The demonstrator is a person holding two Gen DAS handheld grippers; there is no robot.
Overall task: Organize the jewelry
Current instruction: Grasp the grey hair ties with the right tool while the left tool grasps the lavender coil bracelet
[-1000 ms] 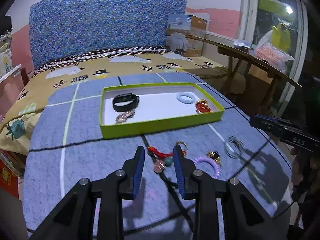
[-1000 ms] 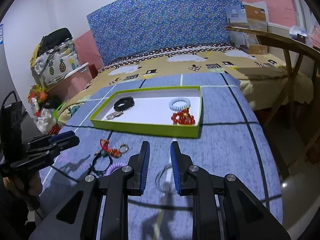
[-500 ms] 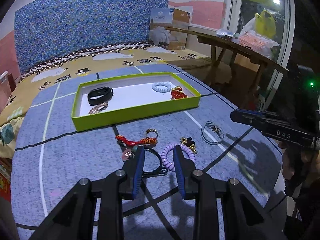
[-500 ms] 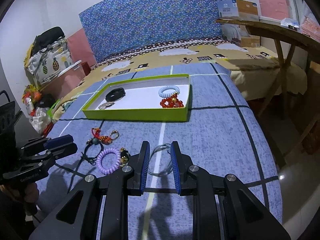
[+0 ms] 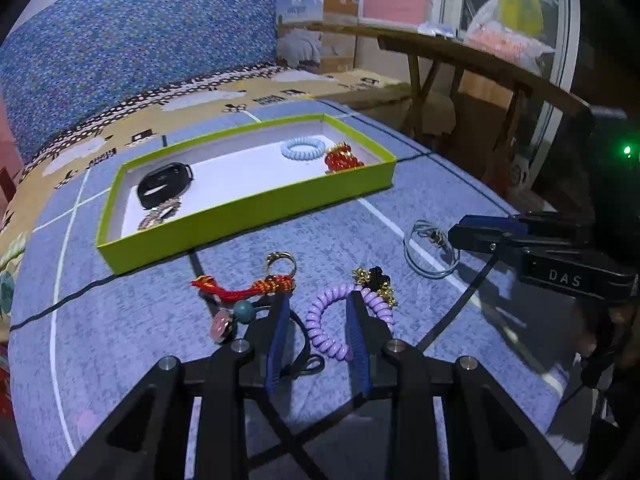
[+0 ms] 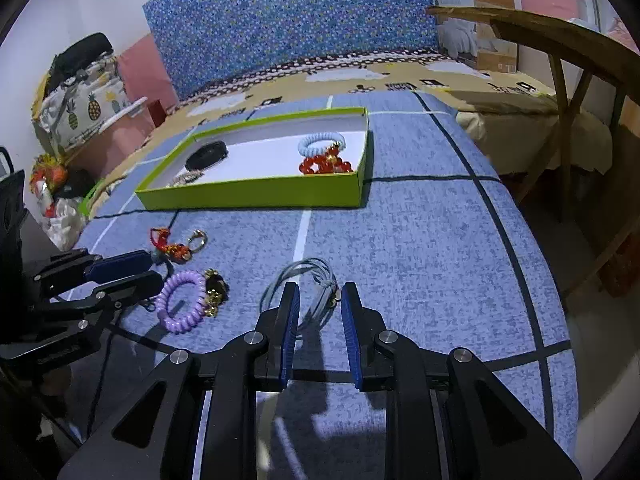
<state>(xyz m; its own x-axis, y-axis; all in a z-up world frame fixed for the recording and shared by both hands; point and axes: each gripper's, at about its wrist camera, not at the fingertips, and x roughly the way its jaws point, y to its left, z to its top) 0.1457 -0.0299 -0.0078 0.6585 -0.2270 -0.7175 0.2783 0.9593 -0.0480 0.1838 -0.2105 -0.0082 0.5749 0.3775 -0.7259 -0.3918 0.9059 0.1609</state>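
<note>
A lime-green tray [image 5: 248,216] [image 6: 252,196] holds a black band [image 5: 164,184], a pale blue spiral tie [image 5: 303,148], a red bead bracelet [image 5: 342,160] and a small metallic piece [image 5: 156,218]. On the blue cloth in front of it lies a purple spiral tie [image 5: 332,320] [image 6: 180,300]. My left gripper [image 5: 316,304] [image 6: 132,272] stands open low over it, fingers astride its near side. My right gripper [image 6: 319,296] [image 5: 480,236] is open, with the near part of a thin grey loop [image 6: 300,284] [image 5: 428,252] between its fingers.
A red knotted charm with a gold ring [image 5: 248,286], pink and teal beads on a black cord [image 5: 232,316] and a black-and-gold piece [image 5: 376,280] lie loose. A wooden table [image 6: 560,36] stands to the right, a bed behind. The cloth's edge drops off at right.
My left gripper has shifted right from the red charm and beads to the purple tie and sunk lower. My right gripper has come down onto the grey loop. Both stay open.
</note>
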